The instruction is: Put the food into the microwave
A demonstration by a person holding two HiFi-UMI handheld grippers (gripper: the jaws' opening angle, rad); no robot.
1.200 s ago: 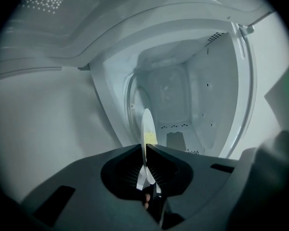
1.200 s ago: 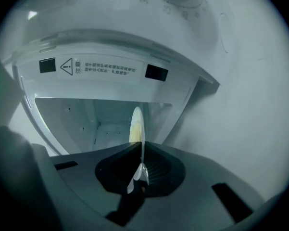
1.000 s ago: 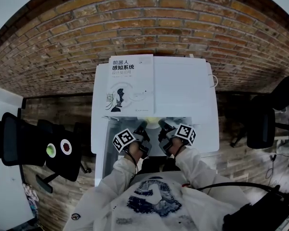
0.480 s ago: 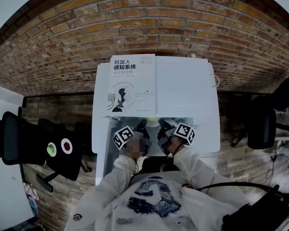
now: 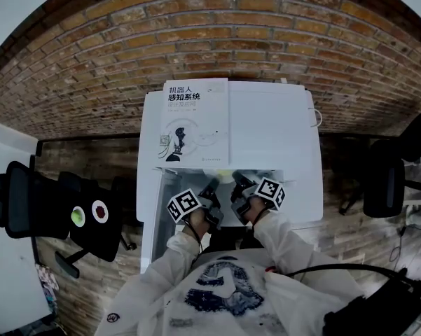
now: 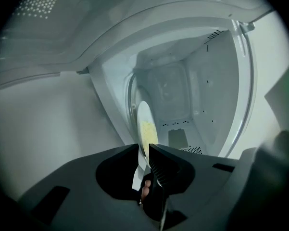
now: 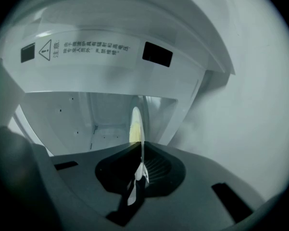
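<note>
Both my grippers are at the mouth of the white box-shaped microwave (image 5: 266, 131), whose door (image 5: 148, 215) stands open to the left in head view. A round white plate (image 6: 145, 121) w/ a patch of pale yellow food (image 6: 147, 130) sits edge-on between them. Its far part reaches into the pale cavity (image 6: 192, 95) and its near rim is out at my jaws. Can't tell if its underside touches the cavity floor.

Left gripper (image 6: 143, 147): jaws have just been opening. They're now a bit apart w/ the plate rim in the gap; it seems to lie against one jaw, not squeezed.

Right gripper (image 7: 140, 146): jaws together on the opposite rim, thin plate edge pinched btwn the ribbed pads.

In head view the 2 grippers sit side by side just in front of the opening, one each side of the plate. On top of the microwave, left half, lies a white paperback book (image 5: 194, 121) w/ dark print. A red-brown brick wall (image 5: 196, 33) is behind. A warning sticker (image 7: 86, 49) shows on the frame above the opening in the right gripper view. A black office chair (image 5: 35, 201) stands well off to the left.
</note>
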